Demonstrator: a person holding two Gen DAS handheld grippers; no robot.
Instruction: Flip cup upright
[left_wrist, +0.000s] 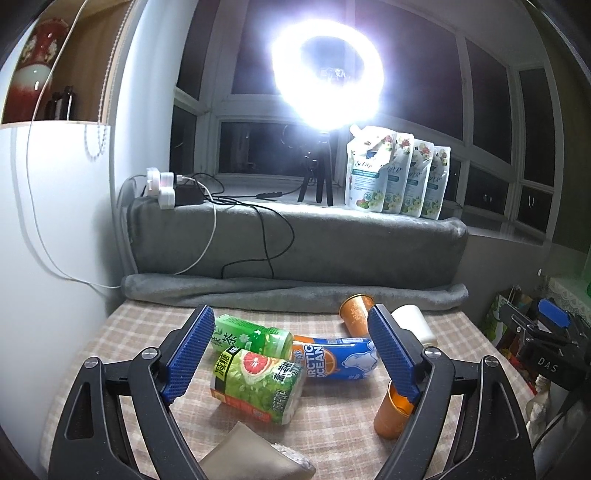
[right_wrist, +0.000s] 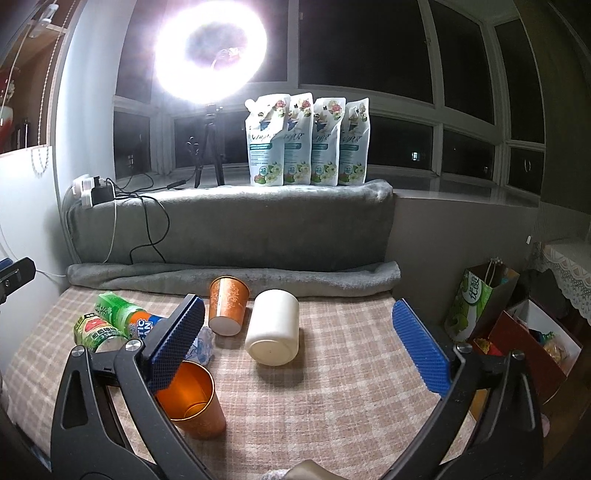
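Right gripper (right_wrist: 297, 341): fingers spread wide, holding nothing.
- By its left finger, partly hidden behind it: plain orange metal cup (right_wrist: 195, 400), standing mouth-up on the checked cloth surface (right_wrist: 332, 406). Counts as done.
- Ahead, between the fingers: white cylindrical cup (right_wrist: 272, 328), on its side, base toward the camera. Left to do.
- Just left of that: patterned orange metal cup (right_wrist: 226, 304), also on its side, apart from the white one. Left to do.

Left gripper (left_wrist: 291, 354): fingers open, empty, over green drink cans (left_wrist: 255, 376) and a blue drink can (left_wrist: 336, 358), all lying down.

Judged roughly one-third complete.
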